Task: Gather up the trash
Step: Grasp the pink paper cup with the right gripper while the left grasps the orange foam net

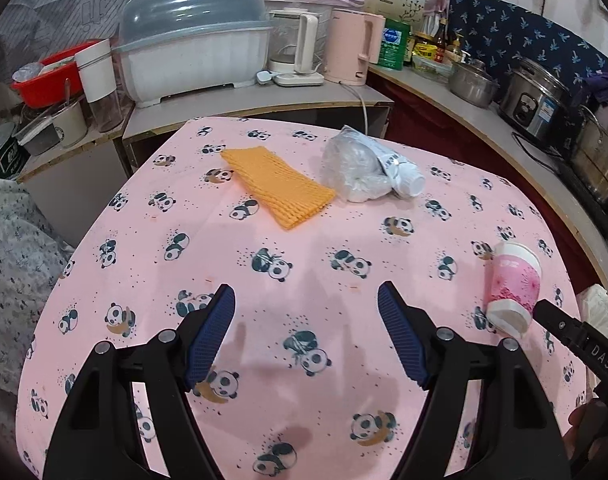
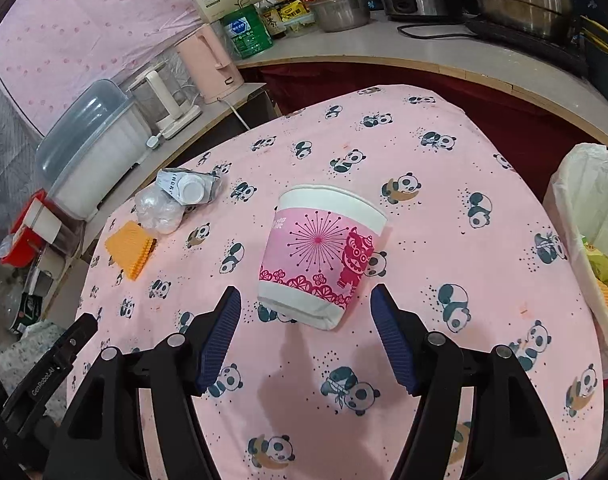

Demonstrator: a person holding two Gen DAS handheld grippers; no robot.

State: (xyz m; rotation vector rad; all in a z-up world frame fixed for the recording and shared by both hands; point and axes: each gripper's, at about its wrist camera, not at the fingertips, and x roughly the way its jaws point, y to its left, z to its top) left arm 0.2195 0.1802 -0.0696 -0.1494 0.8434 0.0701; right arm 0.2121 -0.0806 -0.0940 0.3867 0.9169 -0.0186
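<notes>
the pink paper cup (image 2: pixel 324 256) lies on its side at the centre of the right wrist view, on the panda tablecloth (image 2: pixel 424 208), just ahead of the right gripper (image 2: pixel 306 334), whose jaws are spread with nothing between them. the left gripper (image 1: pixel 306 334) hangs spread over bare cloth. at the right edge a white trash bag (image 2: pixel 584 200) holds yellow scraps. an orange foam net (image 1: pixel 278 186), a crumpled plastic bag (image 1: pixel 350 168) and a crushed carton (image 1: pixel 400 174) lie in the upper centre of the left view.

Pink-and-white paper cup (image 2: pixel 324 256) on its side; farther off, orange mesh sleeve (image 1: pixel 278 188), perhaps crumpled carton (image 1: pixel 400 172).
</notes>
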